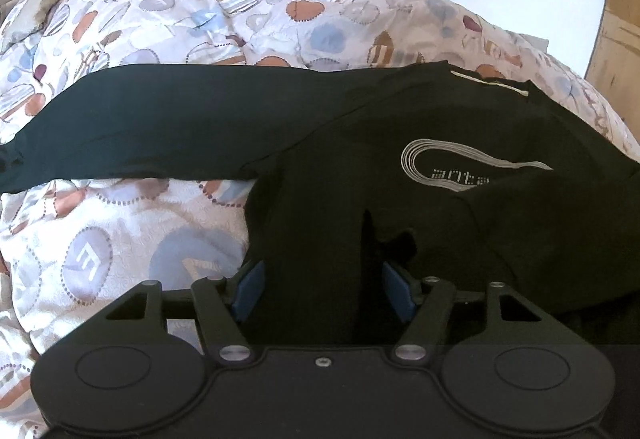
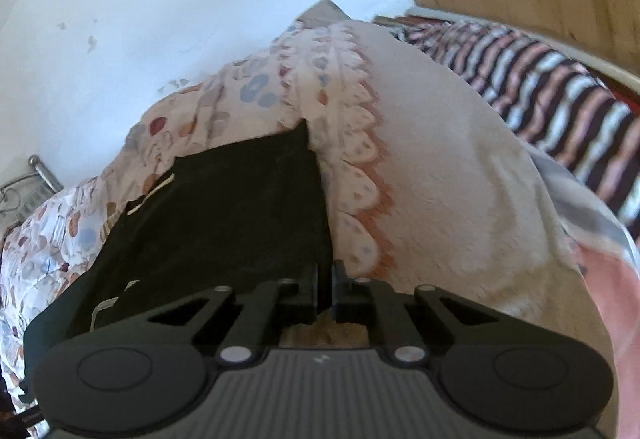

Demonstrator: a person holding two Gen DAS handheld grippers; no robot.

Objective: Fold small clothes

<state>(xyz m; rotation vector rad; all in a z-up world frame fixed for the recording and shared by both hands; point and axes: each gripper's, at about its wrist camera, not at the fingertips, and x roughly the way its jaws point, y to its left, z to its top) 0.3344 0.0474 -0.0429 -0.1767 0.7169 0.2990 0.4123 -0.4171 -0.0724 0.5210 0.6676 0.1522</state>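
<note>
Black long-sleeved shirt lying across the patterned quilt on the bed.

I am holding my left gripper with its blue fingers spread wide, shirt fabric lying between them, ungripped; my right gripper is pinching the shirt's edge, fingers nearly together, the quilt just right of them.

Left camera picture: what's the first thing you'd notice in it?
The big black shirt jumps out first, spread across the flowery quilt with one long sleeve stretched left and a silvery swirl logo on its chest. Right in front, the left hand-held gripper has its blue pads apart with a fold of the shirt between them. In the right camera, a striped blanket lies at the far right.
</note>
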